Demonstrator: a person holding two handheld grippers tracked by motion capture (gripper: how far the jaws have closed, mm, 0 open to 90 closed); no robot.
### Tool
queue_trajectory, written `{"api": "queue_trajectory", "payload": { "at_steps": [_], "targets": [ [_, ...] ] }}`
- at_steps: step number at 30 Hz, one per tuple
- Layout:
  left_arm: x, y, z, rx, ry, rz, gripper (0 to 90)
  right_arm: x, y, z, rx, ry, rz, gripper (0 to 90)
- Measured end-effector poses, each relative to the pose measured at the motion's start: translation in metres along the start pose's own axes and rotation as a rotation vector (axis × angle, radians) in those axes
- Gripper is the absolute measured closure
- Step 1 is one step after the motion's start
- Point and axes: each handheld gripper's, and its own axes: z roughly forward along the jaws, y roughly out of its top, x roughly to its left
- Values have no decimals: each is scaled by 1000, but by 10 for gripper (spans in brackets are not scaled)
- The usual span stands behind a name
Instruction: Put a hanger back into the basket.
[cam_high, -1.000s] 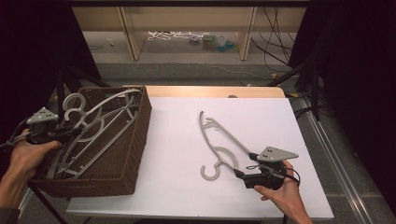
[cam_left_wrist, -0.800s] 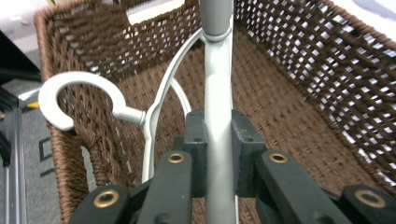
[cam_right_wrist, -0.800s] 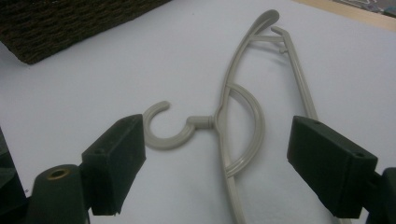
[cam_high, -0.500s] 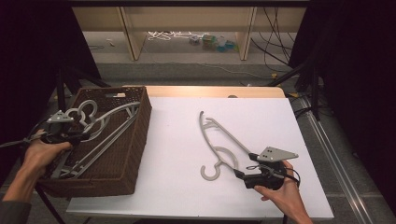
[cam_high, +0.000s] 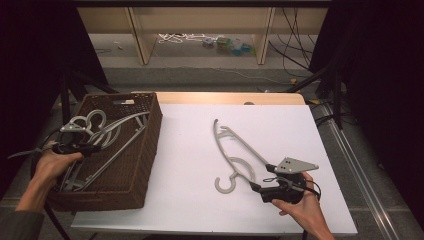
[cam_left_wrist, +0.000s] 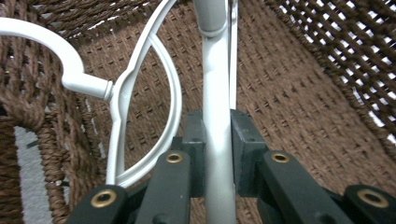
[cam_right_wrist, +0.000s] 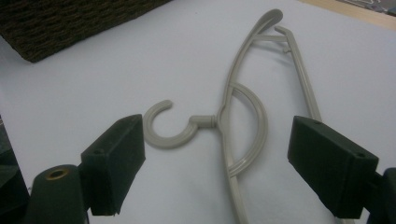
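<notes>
- Since the earlier high view, the left gripper (cam_high: 82, 148) has moved from the basket's left rim inward and lower, over the wicker basket (cam_high: 145, 150) at the frame's left, taking its hanger with it; the right gripper (cam_high: 256, 188) sits in the same lower-right spot.
- On the white tabletop (cam_high: 190, 150) the loose grey hanger (cam_high: 235, 150) lies as it did before, right of centre, hook toward the bottom of the frame.
- From above, the left gripper's jaws are too small to read; the left gripper view shows them clamped tight on the straight bar of a pale hanger (cam_left_wrist: 217, 116), its hook (cam_left_wrist: 42, 46) curling at the upper left against the brown weave.
- From above, the right gripper's tips lie at the loose hanger's lower end; the right gripper view shows its jaws spread wide, pads apart at either side of the frame, with the hanger's hook and arc between them and nothing gripped.
- Count: two grippers, two hands, one basket, one hanger on the table.
- Inside the basket several pale hangers overlap; their exact number cannot be told.
- At the upper centre of the high view, a wooden shelf unit (cam_high: 200, 30) stands behind the table.
</notes>
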Motion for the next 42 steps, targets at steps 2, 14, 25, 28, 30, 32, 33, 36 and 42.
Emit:
{"api": "queue_trajectory", "payload": {
  "at_steps": [2, 14, 25, 28, 30, 32, 33, 36, 42],
  "targets": [
    [4, 0, 2, -21, 9, 46, 772, 0, 0, 1, -3, 3, 5, 198],
    [10, 0, 0, 50, 110, 44, 638, -1, -1, 1, 1, 4, 1, 198],
    [-1, 3, -30, -64, 168, -136, 381, 0, -2, 4, 9, 6, -2, 197],
    [-11, 5, -40, -131, 143, -155, 326, 0, -2, 4, 6, 5, -2, 195],
    [-21, 8, -45, -180, 116, -178, 306, 0, -2, 4, 5, 3, -6, 194],
    [-33, 12, -48, -243, 67, -198, 281, 0, -2, 4, -4, -1, -3, 193],
    [-36, 13, -49, -258, 45, -195, 256, 0, -2, 4, -4, -2, -2, 193],
    [-55, 21, -56, -319, -5, -168, 258, 0, -1, 3, -5, 5, -10, 194],
    [-92, 32, -65, -414, -72, -147, 238, 0, -3, 5, 2, 0, -6, 194]
  ]
}}
